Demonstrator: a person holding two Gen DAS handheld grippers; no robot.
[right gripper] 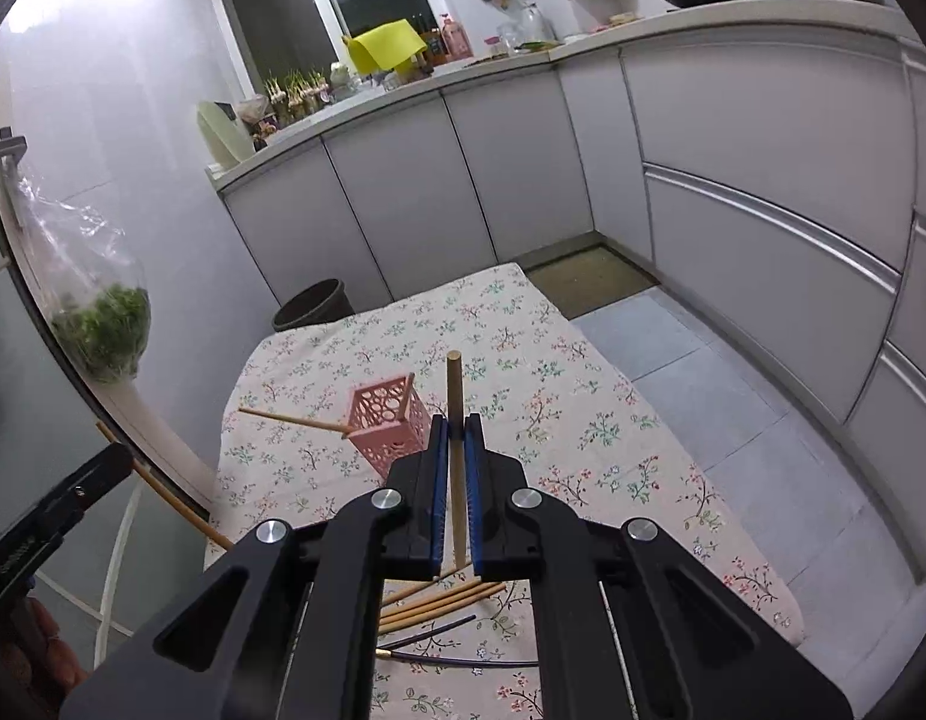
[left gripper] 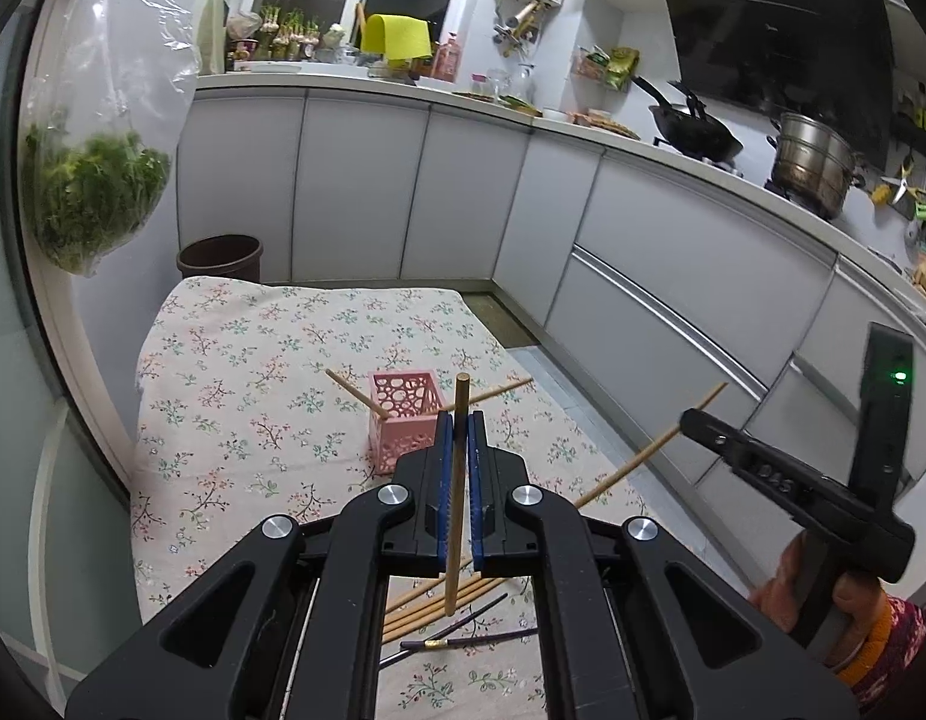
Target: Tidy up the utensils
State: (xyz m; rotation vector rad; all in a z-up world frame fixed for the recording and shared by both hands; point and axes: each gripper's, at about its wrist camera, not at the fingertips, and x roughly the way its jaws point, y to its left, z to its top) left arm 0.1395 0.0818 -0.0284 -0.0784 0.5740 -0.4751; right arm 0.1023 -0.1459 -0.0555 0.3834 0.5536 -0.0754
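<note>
Between each tool's point(left gripper: 461, 420) point(right gripper: 455, 423) blue pads, one upright wooden chopstick point(left gripper: 458, 480) point(right gripper: 455, 450).

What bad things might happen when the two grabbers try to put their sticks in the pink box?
1. The pink holder looks light, and a chopstick already leans out of it; a nudge might tip it over.
2. Both the left gripper and right gripper hold a chopstick aimed at that one small opening, so they may bump each other.
3. Each stick is pinched lengthwise between the pads and might slip.
</note>
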